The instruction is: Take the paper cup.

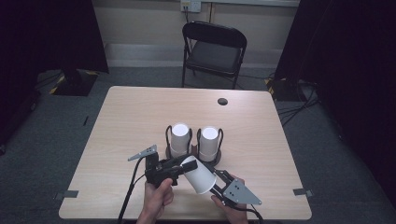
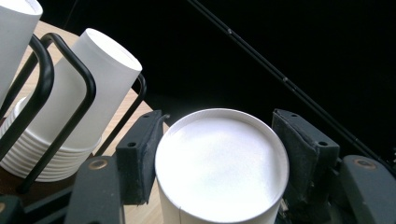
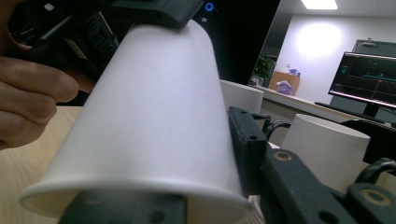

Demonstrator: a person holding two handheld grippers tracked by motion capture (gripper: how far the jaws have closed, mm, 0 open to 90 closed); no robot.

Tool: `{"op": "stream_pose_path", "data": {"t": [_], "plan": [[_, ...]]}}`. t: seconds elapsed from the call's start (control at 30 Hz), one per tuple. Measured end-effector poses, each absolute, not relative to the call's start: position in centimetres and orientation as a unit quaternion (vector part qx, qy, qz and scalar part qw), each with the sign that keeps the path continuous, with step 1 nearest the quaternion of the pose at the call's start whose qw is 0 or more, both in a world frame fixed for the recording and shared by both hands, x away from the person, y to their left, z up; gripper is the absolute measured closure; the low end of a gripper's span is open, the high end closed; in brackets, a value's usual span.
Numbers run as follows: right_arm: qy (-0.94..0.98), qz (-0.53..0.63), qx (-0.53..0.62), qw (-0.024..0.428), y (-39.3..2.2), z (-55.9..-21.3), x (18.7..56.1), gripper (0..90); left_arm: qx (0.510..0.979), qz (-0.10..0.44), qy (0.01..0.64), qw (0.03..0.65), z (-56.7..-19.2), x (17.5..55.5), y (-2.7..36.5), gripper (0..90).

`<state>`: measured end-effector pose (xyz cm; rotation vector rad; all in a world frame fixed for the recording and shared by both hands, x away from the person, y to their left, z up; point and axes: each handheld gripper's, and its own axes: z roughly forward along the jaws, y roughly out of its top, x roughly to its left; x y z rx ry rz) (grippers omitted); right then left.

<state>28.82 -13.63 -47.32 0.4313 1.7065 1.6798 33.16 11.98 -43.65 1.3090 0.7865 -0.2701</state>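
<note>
The light wooden surface [image 1: 135, 116] takes up the middle of the high view, with a black folding chair [image 1: 214, 51] behind it at the top centre. On the surface, just below the centre of the frame, two black wire holders stand side by side, each carrying a stack of white paper cups [image 1: 179, 138] upside down; the second stack [image 1: 208, 142] sits to the right of the first.

Lower in the frame, in front of the stacks, a single white paper cup [image 1: 200, 176] is held tilted above the surface, its closed base toward the upper left. The right gripper [image 1: 219, 179] reaches in from the lower right, and its jaws are clamped on the cup's wall near the wide rim. The left gripper [image 1: 180, 164] comes from the lower left with its jaws closed; it seems to pinch the cup's base end, though its own view leaves the contact unclear.
</note>
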Motion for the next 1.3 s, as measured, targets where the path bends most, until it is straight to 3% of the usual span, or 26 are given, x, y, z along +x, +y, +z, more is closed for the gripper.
{"op": "stream_pose_path", "data": {"t": [0.13, 0.77, 1.3], "plan": [[0.659, 0.647, 0.164, 0.347, -13.8, -47.3, 28.7, 84.4, 0.6, -0.101, 0.347, 0.714, -43.5, 33.1, 11.8, 33.9], [0.681, 0.625, 0.198, 0.327, -14.5, -47.0, 28.8, 87.3, 0.624, 0.012, 0.343, 0.702, -42.8, 32.7, 12.5, 28.3], [0.727, 0.576, 0.262, 0.267, -15.6, -46.6, 29.3, 87.6, 0.666, 0.118, 0.34, 0.653, -43.2, 32.4, 13.4, 23.8]]}}
